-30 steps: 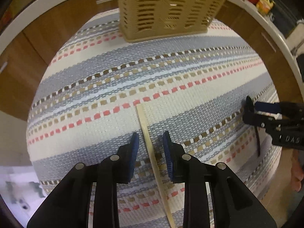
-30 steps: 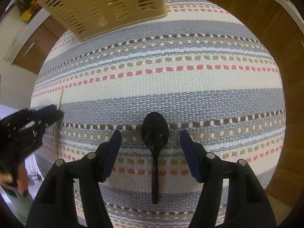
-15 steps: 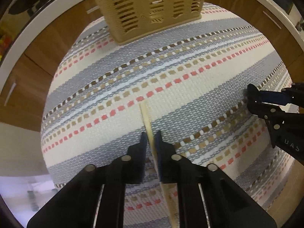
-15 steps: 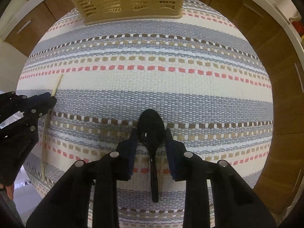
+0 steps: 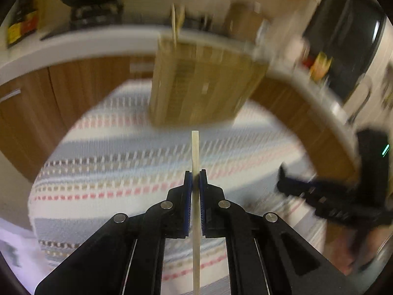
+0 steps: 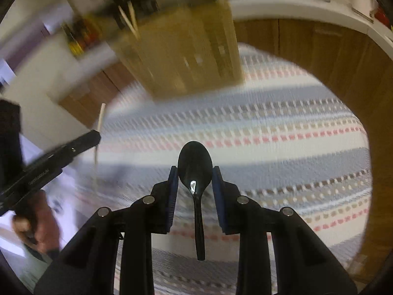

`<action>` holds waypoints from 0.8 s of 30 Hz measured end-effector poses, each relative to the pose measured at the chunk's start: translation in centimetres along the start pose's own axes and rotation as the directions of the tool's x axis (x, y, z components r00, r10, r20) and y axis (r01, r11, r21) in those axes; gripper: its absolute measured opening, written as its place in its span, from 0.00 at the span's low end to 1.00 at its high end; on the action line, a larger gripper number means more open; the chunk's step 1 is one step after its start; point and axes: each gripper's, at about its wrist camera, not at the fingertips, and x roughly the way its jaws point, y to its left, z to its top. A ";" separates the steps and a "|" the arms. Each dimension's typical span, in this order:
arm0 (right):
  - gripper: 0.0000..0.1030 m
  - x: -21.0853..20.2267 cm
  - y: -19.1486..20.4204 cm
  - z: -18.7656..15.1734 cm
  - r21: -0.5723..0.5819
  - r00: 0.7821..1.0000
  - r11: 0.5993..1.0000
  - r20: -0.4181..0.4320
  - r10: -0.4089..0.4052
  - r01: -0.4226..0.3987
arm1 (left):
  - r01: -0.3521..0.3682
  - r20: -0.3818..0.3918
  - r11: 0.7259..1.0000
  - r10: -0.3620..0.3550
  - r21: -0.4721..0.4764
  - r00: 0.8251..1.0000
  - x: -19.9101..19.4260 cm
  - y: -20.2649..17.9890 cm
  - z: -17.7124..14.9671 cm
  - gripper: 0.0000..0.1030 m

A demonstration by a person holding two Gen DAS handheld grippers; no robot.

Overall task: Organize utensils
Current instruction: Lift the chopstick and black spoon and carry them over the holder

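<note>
The left gripper (image 5: 195, 172) pinches a pale flat wooden stick (image 5: 195, 152), and the right gripper (image 6: 195, 169) clamps a glossy black plastic spoon (image 6: 195, 164). Both utensils are held clear above the striped woven mat (image 6: 282, 132), short of the blurred tan slotted plastic basket (image 5: 201, 86) at the mat's far edge.

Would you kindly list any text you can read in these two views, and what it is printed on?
White lettering on the side of the left hand-held gripper, right wrist view: too blurred to read.
Yellow and red packaging on the counter, left wrist view: too blurred to read.
Nothing else legible.
</note>
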 end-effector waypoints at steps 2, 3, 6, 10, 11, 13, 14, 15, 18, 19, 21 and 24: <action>0.24 -1.1 0.4 0.0 -0.001 0.997 1.000 0.070 0.024 -0.023 | 0.024 0.084 1.000 -0.022 -0.019 0.996 -1.3 -0.9 0.5 0.03; 0.24 -1.7 0.4 0.3 -0.018 0.994 1.000 0.104 0.026 -0.024 | 0.021 0.119 1.000 -0.019 -0.015 0.993 -1.8 -1.0 0.6 0.03; 0.24 -4.2 1.5 1.0 -0.089 0.977 0.996 0.209 0.032 -0.013 | 0.034 0.273 0.999 -0.036 0.011 0.961 -4.6 -1.8 2.6 0.04; 0.24 -7.7 3.3 3.3 -0.172 0.930 0.984 0.367 0.027 0.039 | 0.056 0.423 0.998 -0.053 0.006 0.905 -7.9 -2.1 4.6 0.04; 0.24 -8.5 4.0 3.9 -0.192 0.914 0.980 0.406 0.029 0.054 | 0.060 0.456 0.998 -0.056 0.005 0.888 -8.8 -2.4 5.2 0.04; 0.24 -10.0 5.4 5.8 -0.229 0.875 0.970 0.483 0.043 0.079 | 0.067 0.523 0.998 -0.063 0.012 0.850 -9.7 -3.1 6.5 0.04; 0.24 -10.4 5.7 6.4 -0.237 0.864 0.968 0.502 0.047 0.085 | 0.066 0.548 0.998 -0.064 0.016 0.834 -10.3 -3.5 6.9 0.04; 0.24 -10.8 6.1 7.6 -0.249 0.837 0.963 0.544 0.054 0.100 | 0.059 0.575 0.998 -0.059 0.019 0.816 -10.6 -3.8 7.5 0.04; 0.24 -12.4 6.6 9.7 -0.256 0.772 0.958 0.632 0.064 0.130 | 0.024 0.648 0.999 -0.049 0.048 0.760 -10.9 -5.2 9.3 0.04; 0.24 -12.4 6.6 10.7 -0.255 0.751 0.957 0.657 0.065 0.140 | 0.006 0.667 0.998 -0.045 0.061 0.743 -10.7 -5.5 10.0 0.04; 0.25 -12.6 6.4 12.3 -0.254 0.727 0.952 0.685 0.052 0.171 | -0.022 0.673 0.996 -0.042 0.086 0.739 -10.3 -5.9 11.7 0.04; 0.25 -11.4 5.9 14.7 -0.263 0.728 0.943 0.685 0.032 0.206 | -0.045 0.666 0.995 -0.025 0.087 0.745 -8.2 -5.5 13.7 0.04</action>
